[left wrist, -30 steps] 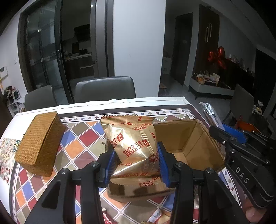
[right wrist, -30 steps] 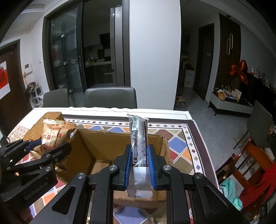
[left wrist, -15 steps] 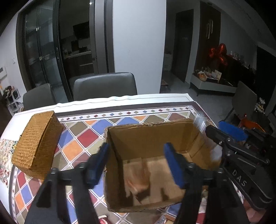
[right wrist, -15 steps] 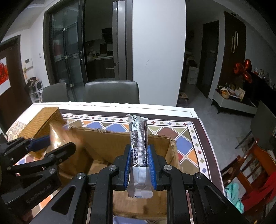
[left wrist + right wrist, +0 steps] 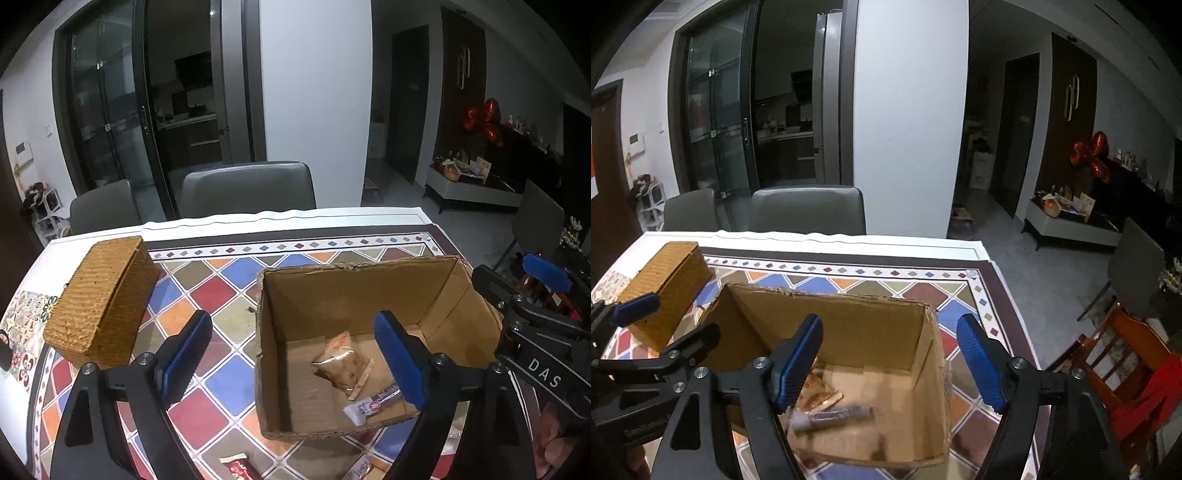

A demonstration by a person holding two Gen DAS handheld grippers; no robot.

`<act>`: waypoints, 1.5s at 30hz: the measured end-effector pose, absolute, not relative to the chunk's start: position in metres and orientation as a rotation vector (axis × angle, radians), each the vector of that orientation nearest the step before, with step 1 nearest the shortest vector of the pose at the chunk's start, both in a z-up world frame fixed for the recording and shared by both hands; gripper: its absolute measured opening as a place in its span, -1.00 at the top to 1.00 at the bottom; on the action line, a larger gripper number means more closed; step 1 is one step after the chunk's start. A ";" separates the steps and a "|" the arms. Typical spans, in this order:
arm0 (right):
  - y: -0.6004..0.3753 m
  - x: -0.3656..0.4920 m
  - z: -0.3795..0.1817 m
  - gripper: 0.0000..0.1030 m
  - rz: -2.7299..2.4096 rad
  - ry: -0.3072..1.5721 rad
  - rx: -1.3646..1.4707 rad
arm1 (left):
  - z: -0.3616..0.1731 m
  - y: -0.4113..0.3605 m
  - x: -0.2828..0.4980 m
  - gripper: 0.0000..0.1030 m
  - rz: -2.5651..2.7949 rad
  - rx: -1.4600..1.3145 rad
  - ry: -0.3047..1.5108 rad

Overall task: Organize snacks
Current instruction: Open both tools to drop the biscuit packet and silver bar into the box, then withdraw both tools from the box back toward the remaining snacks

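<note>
A table (image 5: 229, 221) is covered by a smooth cloth of coloured diamonds (image 5: 221, 291); an open, rough-edged cardboard box (image 5: 295, 295) is set on it, with a woven lidded basket (image 5: 99, 299) well apart to its left; a crinkled gold biscuit packet (image 5: 341, 363) and a slim dark bar wrapper (image 5: 834, 413) are seen lying on the box floor; above the box the left gripper (image 5: 291, 360) and right gripper (image 5: 890, 365) are both caught opening, blue pads spread with nothing pinched; another red-wrapped snack (image 5: 238, 467) is left on the cloth before the box.
</note>
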State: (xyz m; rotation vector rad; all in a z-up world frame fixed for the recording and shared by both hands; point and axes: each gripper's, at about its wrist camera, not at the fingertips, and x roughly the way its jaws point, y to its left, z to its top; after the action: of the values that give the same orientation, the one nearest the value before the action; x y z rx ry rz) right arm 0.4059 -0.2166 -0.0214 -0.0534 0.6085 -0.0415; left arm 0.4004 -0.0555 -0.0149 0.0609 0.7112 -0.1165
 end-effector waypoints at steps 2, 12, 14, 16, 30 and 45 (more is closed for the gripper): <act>-0.218 0.403 -0.019 -0.47 -0.046 0.606 -0.047 | -0.013 -0.054 0.396 -0.74 -0.117 0.069 0.709; -0.219 0.377 -0.010 -0.47 -0.066 0.596 -0.024 | -0.001 -0.041 0.370 -0.80 -0.086 0.072 0.680; -0.218 0.369 -0.009 -0.47 -0.070 0.595 -0.021 | 0.000 -0.040 0.363 -0.81 -0.084 0.078 0.678; -0.217 0.361 -0.008 -0.47 -0.078 0.593 -0.019 | 0.000 -0.038 0.356 -0.81 -0.081 0.087 0.679; -0.208 0.321 0.001 -0.66 -0.092 0.579 -0.005 | 0.008 -0.023 0.312 -0.96 -0.085 0.062 0.647; -0.194 0.277 0.000 -0.79 -0.106 0.569 -0.021 | 0.004 -0.006 0.265 -1.00 -0.072 0.069 0.626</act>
State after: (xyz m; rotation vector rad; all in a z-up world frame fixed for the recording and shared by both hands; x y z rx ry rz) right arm 0.2772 -0.1944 0.0001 -0.0211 0.5686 -0.1057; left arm 0.2647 -0.0065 0.0037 0.0686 0.6260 -0.0721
